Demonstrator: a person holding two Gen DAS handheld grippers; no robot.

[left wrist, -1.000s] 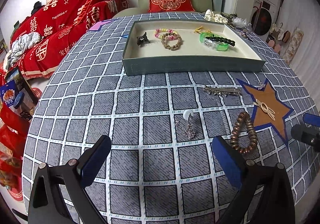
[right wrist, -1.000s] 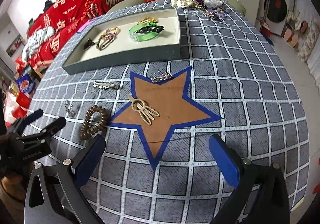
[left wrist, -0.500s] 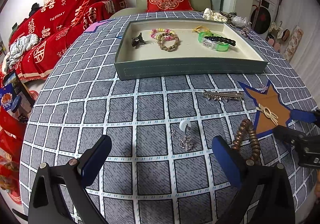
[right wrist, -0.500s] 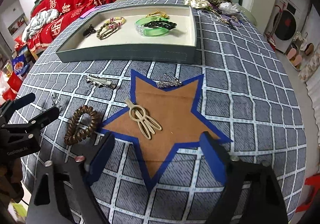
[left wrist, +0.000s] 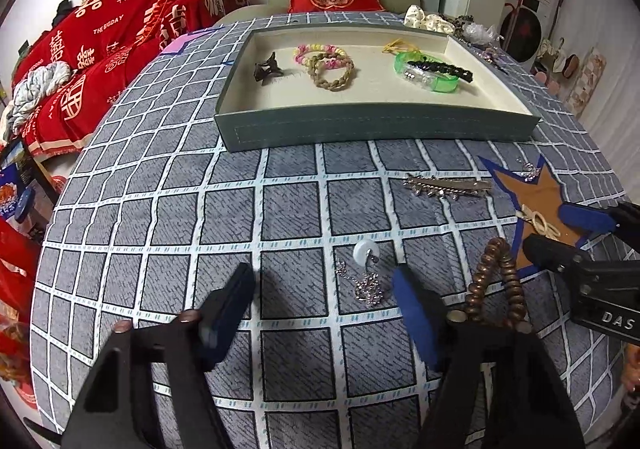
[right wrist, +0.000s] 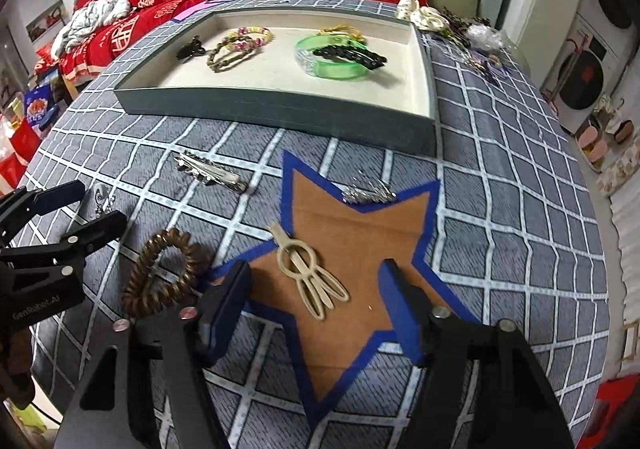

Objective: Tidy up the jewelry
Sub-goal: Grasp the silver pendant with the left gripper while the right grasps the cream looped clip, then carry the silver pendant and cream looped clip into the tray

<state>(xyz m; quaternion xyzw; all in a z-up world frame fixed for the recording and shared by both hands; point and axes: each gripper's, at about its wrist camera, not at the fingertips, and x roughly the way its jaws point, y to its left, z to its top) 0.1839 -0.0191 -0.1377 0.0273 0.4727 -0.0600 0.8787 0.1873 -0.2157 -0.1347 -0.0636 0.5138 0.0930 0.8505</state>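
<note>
— What's ahead of the right gripper (right wrist: 316, 301)?
— A cream looped plastic hair clip (right wrist: 308, 277) on the blue-edged brown star mat (right wrist: 360, 233), between its closing jaws. A brown coiled hair tie (right wrist: 164, 273) lies left; the grey rectangular tray (right wrist: 280, 105) behind.

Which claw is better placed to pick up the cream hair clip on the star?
Right. The right claw already straddles the cream hair clip on the star, closing with the pads not yet touching it. The left claw brackets the silver pendant instead.
</note>
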